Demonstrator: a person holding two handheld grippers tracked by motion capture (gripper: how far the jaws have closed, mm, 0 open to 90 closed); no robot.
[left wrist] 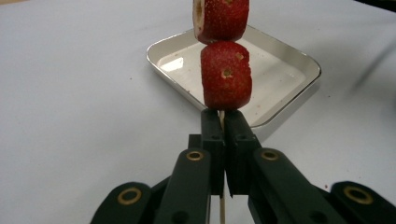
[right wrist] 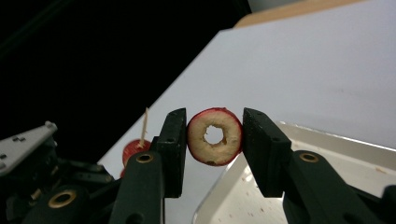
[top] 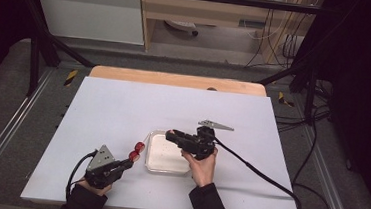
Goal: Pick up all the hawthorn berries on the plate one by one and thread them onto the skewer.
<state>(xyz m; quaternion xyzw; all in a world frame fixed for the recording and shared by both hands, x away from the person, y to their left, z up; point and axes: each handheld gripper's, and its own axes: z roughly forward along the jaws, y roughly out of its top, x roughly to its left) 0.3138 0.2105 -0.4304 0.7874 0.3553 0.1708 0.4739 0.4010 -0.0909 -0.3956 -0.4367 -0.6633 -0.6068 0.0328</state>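
- The skewer (left wrist: 222, 116) is pinched between the pressed-together jaws of the left hand-held gripper (top: 127, 163), low on the stick, so that its pointed end stays free for threading.
- Two red fruit pieces (left wrist: 226, 74) are already carried on the skewer, just above the jaw tips; the stick is held above the white surface (top: 112, 114), just left of the tray (top: 148, 152).
- A cored fruit ring (right wrist: 215, 136) is gripped by its rim in the right hand-held gripper (top: 169, 134), above the tray's far edge, so that its central hole is left unobstructed.
- The hole is judged to be presented toward the skewer tip (right wrist: 145, 116) for threading.
- The tray is kept beneath, presumably to catch juice.
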